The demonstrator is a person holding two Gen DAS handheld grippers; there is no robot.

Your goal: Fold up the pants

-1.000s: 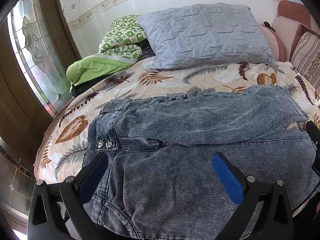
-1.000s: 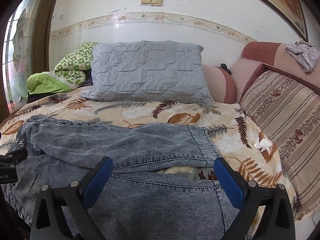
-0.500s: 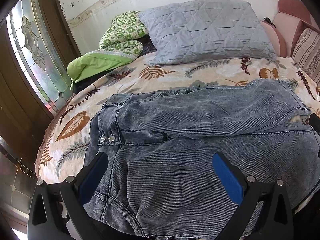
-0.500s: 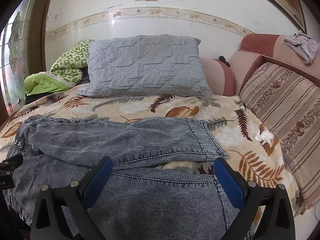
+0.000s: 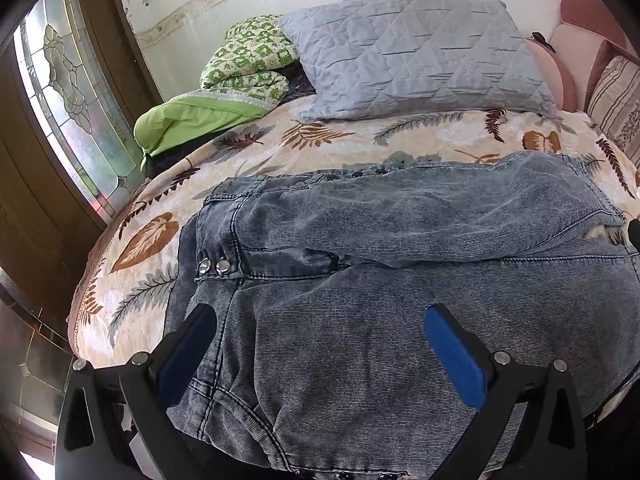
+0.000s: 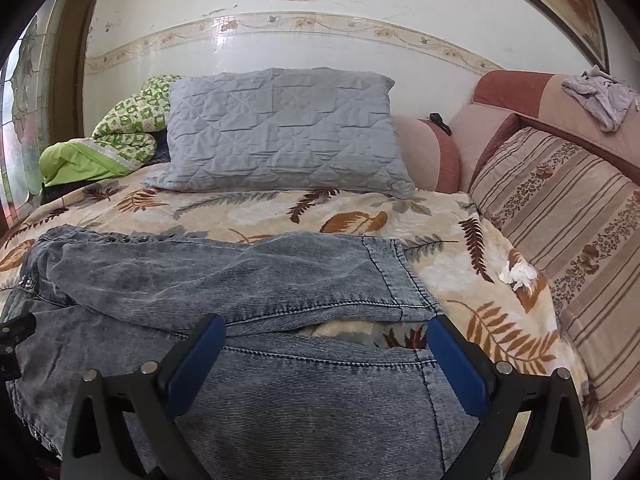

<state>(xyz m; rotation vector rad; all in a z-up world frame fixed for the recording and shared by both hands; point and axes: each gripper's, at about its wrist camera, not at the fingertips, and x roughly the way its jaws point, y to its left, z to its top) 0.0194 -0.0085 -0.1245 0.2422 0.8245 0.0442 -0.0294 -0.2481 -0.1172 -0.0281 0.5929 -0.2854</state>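
Grey-blue denim pants [image 5: 400,272] lie across the near part of a leaf-print bedspread [image 5: 352,144], waist with two metal buttons [image 5: 214,266] to the left. One leg is laid over the other, hem [image 6: 400,276] to the right. My left gripper [image 5: 320,330] hovers open above the waist end, nothing between its blue pads. My right gripper [image 6: 326,338] stands open above the leg end of the pants [image 6: 240,280], close to the gap between the two legs. The left gripper's edge shows at the far left of the right wrist view.
A grey quilted pillow [image 6: 284,136] and a green patterned blanket [image 5: 240,76] lie at the back of the bed. Striped cushion [image 6: 560,220] and pink sofa back at the right. A white crumpled tissue [image 6: 518,274] sits on the bedspread. Stained-glass window [image 5: 76,100] at left.
Both grippers have lifted and drawn back slightly, so more of the pants and bed shows. The pants have not moved and both grippers stay open.
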